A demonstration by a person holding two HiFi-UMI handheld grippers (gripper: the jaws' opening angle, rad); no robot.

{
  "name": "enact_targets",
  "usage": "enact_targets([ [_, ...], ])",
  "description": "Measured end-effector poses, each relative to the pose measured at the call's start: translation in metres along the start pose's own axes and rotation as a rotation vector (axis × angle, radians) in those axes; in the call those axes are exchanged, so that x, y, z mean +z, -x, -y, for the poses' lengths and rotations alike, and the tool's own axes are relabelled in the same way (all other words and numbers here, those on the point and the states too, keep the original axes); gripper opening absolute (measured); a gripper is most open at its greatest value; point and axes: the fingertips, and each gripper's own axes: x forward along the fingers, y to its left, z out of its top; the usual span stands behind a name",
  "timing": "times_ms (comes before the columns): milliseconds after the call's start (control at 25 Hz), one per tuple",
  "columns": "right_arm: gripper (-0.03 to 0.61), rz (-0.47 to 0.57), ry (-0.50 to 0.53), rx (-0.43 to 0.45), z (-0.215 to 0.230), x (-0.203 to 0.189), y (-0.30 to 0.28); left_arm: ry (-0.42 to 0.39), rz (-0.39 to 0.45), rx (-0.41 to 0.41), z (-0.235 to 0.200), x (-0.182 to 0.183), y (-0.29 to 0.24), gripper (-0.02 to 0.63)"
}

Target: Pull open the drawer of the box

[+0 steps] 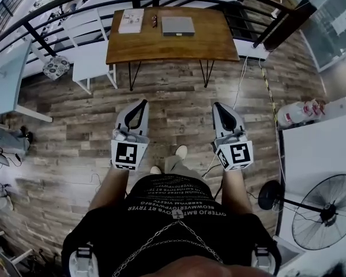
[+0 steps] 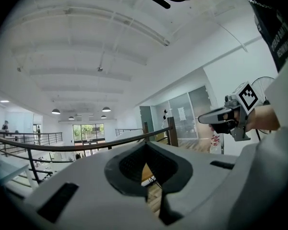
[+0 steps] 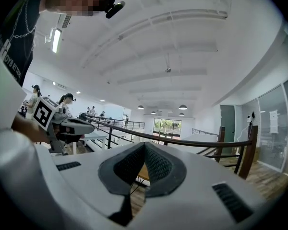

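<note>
A wooden table (image 1: pixel 173 46) stands ahead of me by the railing. On it lie a flat grey box (image 1: pixel 177 26), a white box (image 1: pixel 131 21) and a small red item (image 1: pixel 154 21); no drawer can be made out from here. My left gripper (image 1: pixel 142 104) and right gripper (image 1: pixel 217 105) are held side by side over the plank floor, well short of the table, both shut and empty. In the left gripper view the jaws (image 2: pixel 145 145) meet at their tips, and the right gripper (image 2: pixel 207 119) shows beside them. The right gripper view shows its jaws (image 3: pixel 145 145) closed too.
A black railing (image 1: pixel 75 2) curves behind the table. White chairs (image 1: pixel 92 62) stand at the table's left and a pale desk (image 1: pixel 6 79) further left. A white counter (image 1: pixel 317 154), a floor fan (image 1: pixel 326 212) and a cable (image 1: pixel 271 97) are on the right.
</note>
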Motion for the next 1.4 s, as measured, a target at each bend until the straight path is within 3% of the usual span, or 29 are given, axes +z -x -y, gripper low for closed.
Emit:
enact_targets([
  [320, -0.003, -0.025, -0.023, 0.042, 0.019, -0.016, -0.039, 0.051, -0.017, -0.014, -0.009, -0.013, -0.034, -0.002],
  [800, -0.003, -0.029, 0.016, 0.099, 0.054, -0.023, -0.088, 0.043, -0.010, -0.004, -0.020, -0.007, -0.097, 0.000],
  [1080, 0.057, -0.051, 0.015, 0.123, 0.081, -0.028, -0.102, 0.049, -0.013, 0.005, -0.015, 0.001, -0.131, -0.002],
  [1400, 0.072, -0.023, 0.002, 0.146, 0.114, -0.029, -0.108, 0.031, -0.012, 0.012, -0.003, 0.011, -0.160, -0.002],
])
